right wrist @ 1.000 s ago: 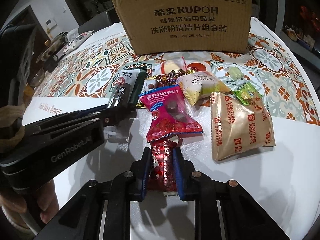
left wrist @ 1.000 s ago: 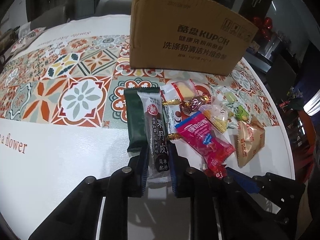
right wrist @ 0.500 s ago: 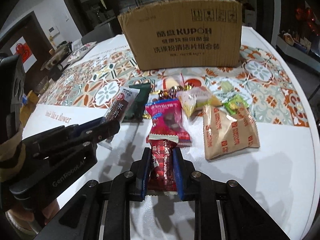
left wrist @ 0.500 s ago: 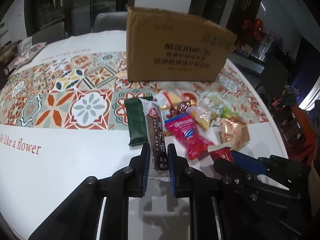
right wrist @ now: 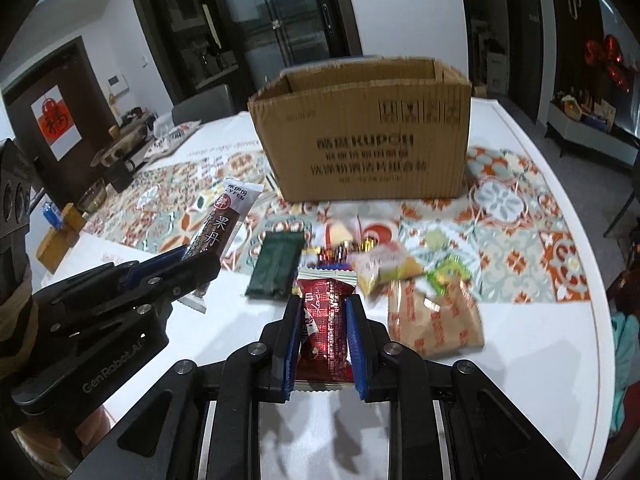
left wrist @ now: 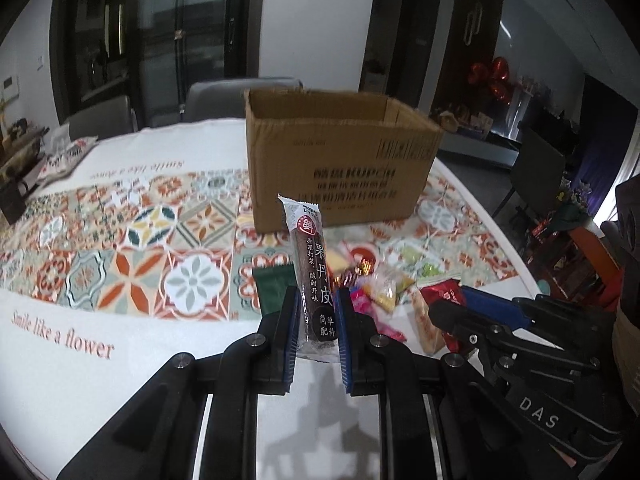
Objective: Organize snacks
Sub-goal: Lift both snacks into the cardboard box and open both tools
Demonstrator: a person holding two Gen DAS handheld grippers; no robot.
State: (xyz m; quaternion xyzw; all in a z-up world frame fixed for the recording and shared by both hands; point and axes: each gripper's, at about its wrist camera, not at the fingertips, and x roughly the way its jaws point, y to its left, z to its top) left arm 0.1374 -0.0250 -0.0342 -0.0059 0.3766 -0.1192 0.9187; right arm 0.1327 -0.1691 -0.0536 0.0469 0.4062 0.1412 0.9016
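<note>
My left gripper (left wrist: 317,304) is shut on a long dark brown snack bar (left wrist: 314,276) with white Chinese writing, held up above the table; it also shows in the right wrist view (right wrist: 224,226). My right gripper (right wrist: 323,312) is shut on a red snack packet (right wrist: 327,326), lifted off the table; the packet shows in the left wrist view (left wrist: 444,294). An open cardboard box (right wrist: 364,136) stands behind the snack pile. On the table lie a dark green packet (right wrist: 276,264), a tan biscuit bag (right wrist: 436,320) and several small candies (right wrist: 380,264).
The round table has a patterned tile cloth (left wrist: 132,236) with a white border. Cups and boxes (right wrist: 92,184) stand at the far left edge. Chairs (left wrist: 236,94) stand behind the table. The table's right edge (right wrist: 600,280) drops off to the floor.
Both grippers have risen and pulled back from the pile, each lifting its snack off the table. The box's open top has come into view.
</note>
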